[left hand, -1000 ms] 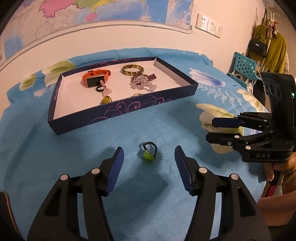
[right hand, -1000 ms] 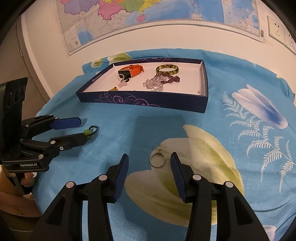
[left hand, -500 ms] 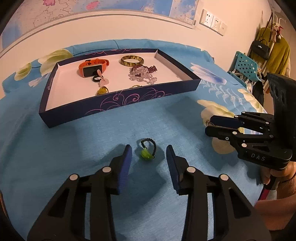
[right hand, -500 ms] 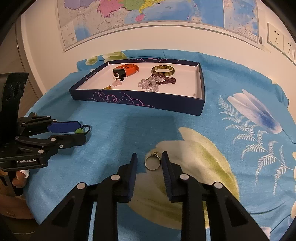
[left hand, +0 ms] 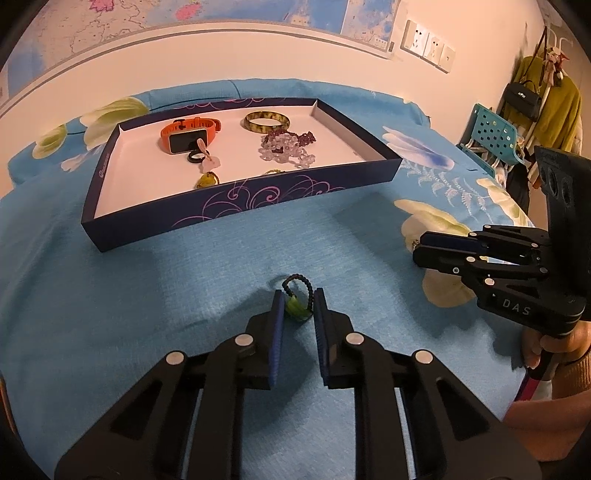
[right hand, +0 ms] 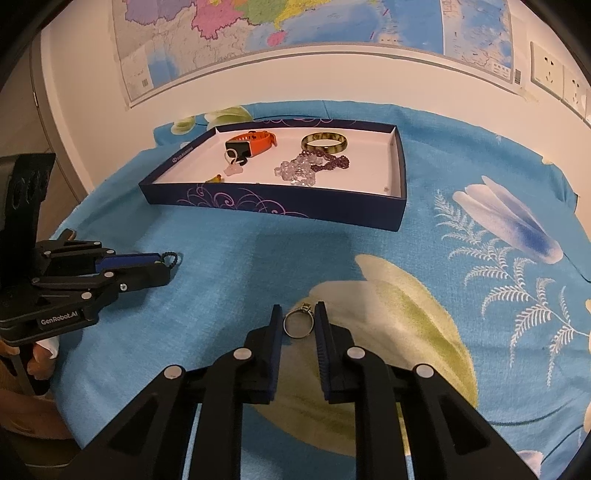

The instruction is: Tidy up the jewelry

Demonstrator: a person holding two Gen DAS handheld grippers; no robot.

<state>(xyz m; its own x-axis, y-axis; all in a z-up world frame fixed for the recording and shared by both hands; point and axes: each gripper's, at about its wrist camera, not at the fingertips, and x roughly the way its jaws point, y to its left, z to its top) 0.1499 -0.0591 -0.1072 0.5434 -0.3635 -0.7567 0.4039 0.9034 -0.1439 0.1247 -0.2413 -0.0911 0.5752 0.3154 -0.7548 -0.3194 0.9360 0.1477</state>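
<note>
Blue floral cloth [right hand: 229,258] covers the table under a wall map [right hand: 295,26]. One shallow navy tray [left hand: 280,192] with a white floor sits at the far side. It holds one orange watch [left hand: 190,134], one green-brown bangle [left hand: 266,120], one heap of clear and purple beads [left hand: 286,147], a black ring with a pale pink charm [left hand: 202,158] and a small yellow-green piece [left hand: 207,180]; anything else behind the near wall is unclear. Two pieces lie on the cloth outside the tray. The left gripper [left hand: 298,308] has just been closing and now pinches a green bead on a black cord loop [left hand: 297,301]. The right gripper [right hand: 298,321] has likewise just been closing, and its pads clasp a silver ring [right hand: 298,324] lying on a pale flower print.
</note>
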